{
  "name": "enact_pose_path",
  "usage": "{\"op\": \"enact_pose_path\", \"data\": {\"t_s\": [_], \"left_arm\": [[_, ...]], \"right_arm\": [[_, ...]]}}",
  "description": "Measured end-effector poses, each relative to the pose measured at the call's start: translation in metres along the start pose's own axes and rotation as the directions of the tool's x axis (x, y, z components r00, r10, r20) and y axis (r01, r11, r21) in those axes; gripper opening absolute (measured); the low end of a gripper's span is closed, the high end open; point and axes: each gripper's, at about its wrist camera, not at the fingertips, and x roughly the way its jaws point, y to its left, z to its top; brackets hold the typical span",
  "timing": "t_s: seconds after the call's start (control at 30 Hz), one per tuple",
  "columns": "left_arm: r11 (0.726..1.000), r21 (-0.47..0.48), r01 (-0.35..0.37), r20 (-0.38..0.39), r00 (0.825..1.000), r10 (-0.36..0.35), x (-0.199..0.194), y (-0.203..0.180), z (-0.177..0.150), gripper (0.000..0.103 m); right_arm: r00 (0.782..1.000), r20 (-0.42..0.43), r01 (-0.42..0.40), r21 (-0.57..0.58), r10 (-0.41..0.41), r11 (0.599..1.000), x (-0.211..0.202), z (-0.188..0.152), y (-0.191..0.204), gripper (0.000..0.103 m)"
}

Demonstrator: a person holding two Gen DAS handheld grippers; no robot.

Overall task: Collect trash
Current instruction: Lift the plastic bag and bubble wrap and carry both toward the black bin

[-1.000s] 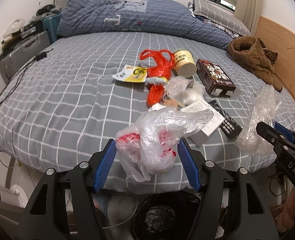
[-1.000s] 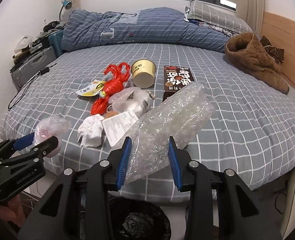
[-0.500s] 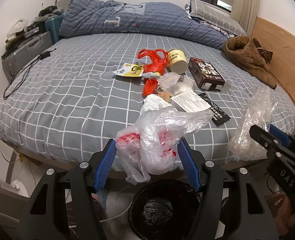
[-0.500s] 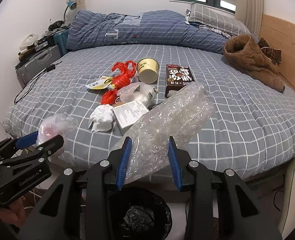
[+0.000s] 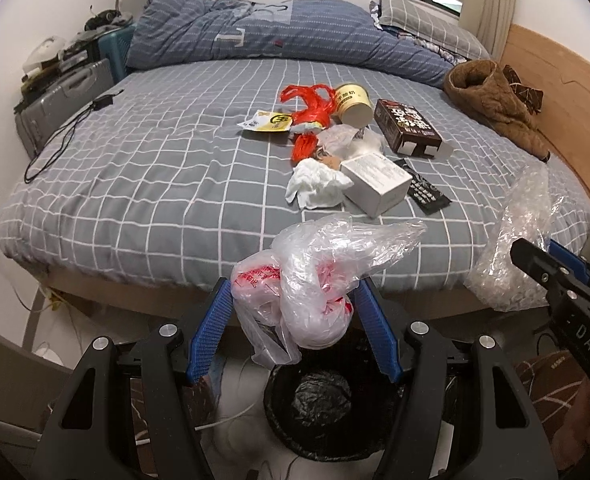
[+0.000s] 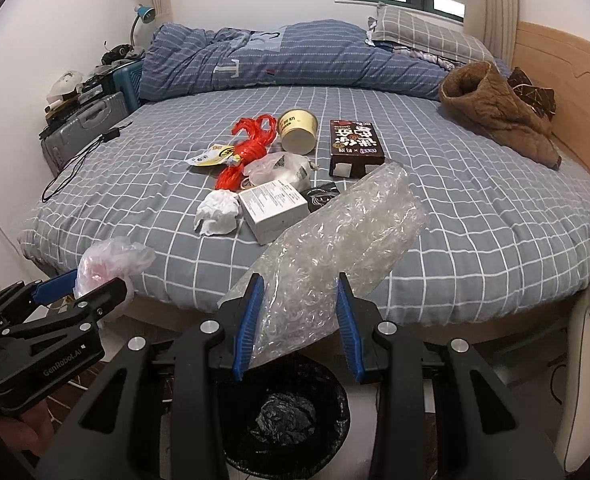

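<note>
Left gripper: jaws clamped on a crumpled clear plastic bag with red print, held off the near edge of the bed and above a black bin on the floor.

Bed, from left edge toward the headboard side: a black cable by the left edge. In the middle, clustered: yellow wrapper, red plastic bag, crumpled tissue, paper cup on its side, white box, dark brown box, and a black packet just beside the white box. A brown garment lies near the right edge.

Right gripper: jaws clamped on a sheet of bubble wrap, held beyond the near edge of the bed, above the same bin. The two grippers sit side by side, apart.
</note>
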Motion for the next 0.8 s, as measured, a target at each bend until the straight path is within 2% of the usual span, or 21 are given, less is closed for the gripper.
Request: {"op": "enact_pose_path", "data": {"t_s": [0.4, 0.8], "left_arm": [[1.0, -0.006, -0.006, -0.026, 1.0, 0.006, -0.02, 0.017, -0.025, 0.062], [1.0, -0.021, -0.008, -0.081, 0.997, 0.006, -0.013, 0.029, -0.051, 0.062]], "right_arm": [[0.999, -0.045, -0.002, -0.021, 0.001, 1.0, -0.014, -0.027, 0.016, 0.035], [0.993, -0.117, -0.006, -0.045, 0.001, 0.999, -0.003, -0.055, 0.032, 0.034]]}}
